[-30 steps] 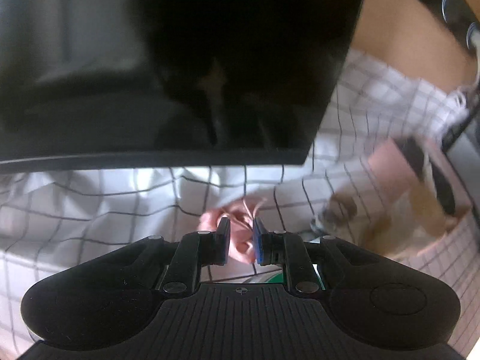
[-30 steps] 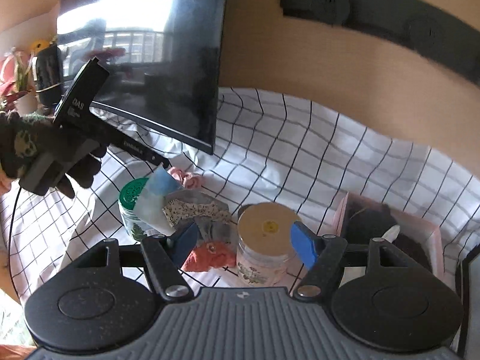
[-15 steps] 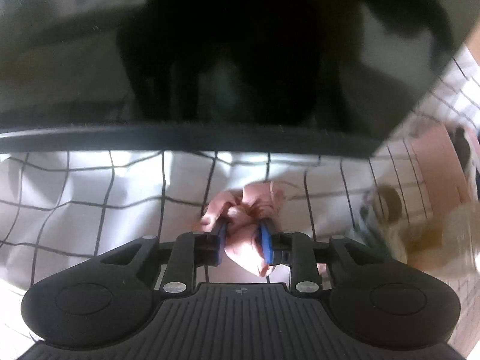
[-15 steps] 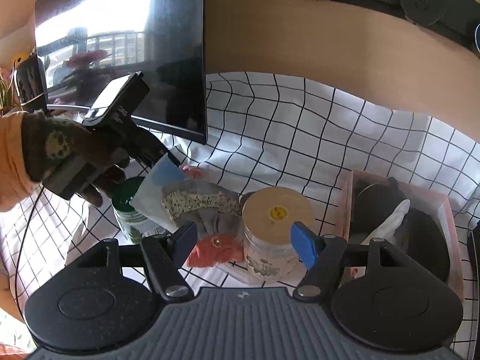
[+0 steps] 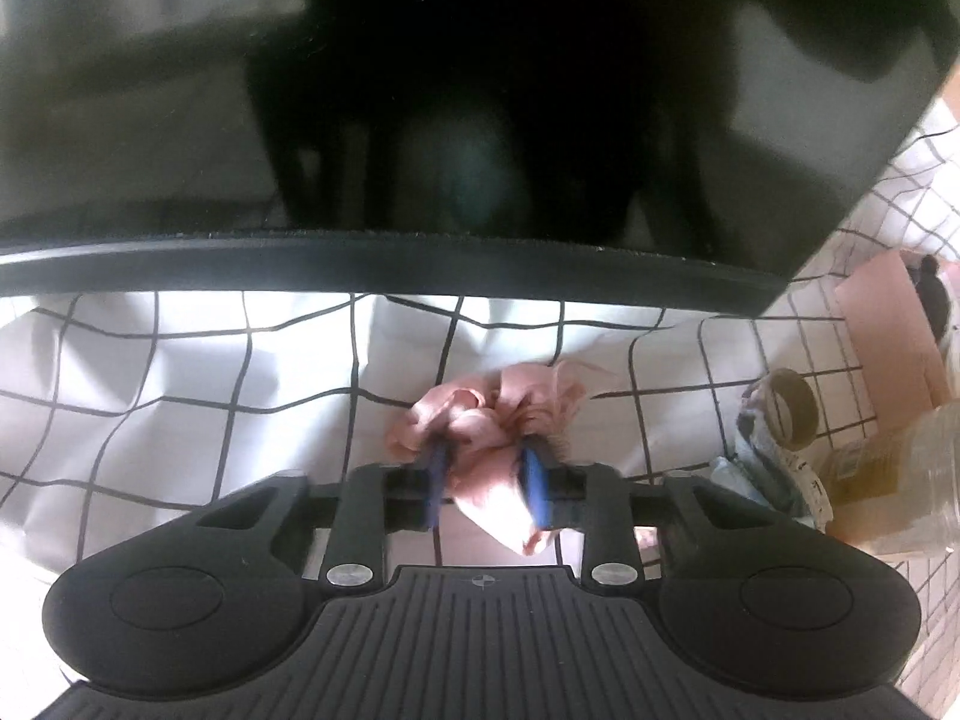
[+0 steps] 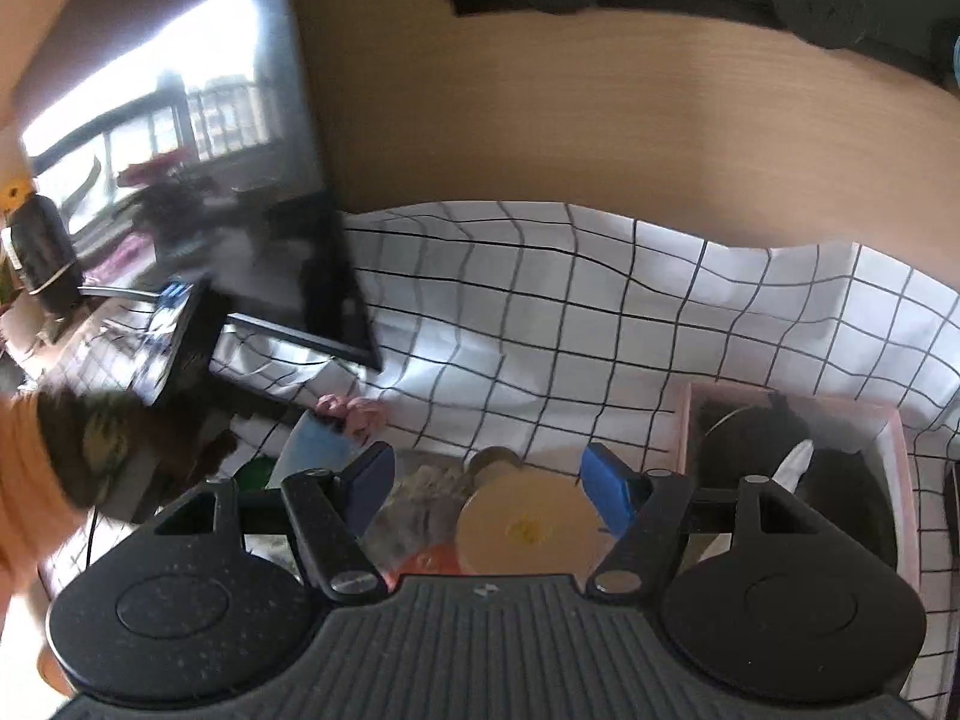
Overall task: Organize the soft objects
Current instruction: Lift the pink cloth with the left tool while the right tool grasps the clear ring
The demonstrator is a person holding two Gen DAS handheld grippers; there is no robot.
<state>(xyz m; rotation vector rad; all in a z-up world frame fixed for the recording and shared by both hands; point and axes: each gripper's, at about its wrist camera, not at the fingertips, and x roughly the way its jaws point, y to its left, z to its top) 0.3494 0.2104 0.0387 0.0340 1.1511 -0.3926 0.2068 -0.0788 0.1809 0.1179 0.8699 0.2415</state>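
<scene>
Right gripper [image 6: 486, 483] nearer; one pink cloth [image 5: 498, 420].

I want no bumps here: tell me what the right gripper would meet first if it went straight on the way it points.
Probably the jar's tan lid: it sits between and just ahead of the right gripper, whose jaws stand open and empty. Depth is hard to judge; beyond it lies the checked cloth.

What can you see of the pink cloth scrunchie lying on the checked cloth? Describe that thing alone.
The pink scrunchie is a soft, crumpled ring of thin, slightly shiny fabric, bunched in folds. It lies on the checked cloth just below the dark screen's edge. The left gripper is closing, its blue pads already bunching the fabric between them.
</scene>
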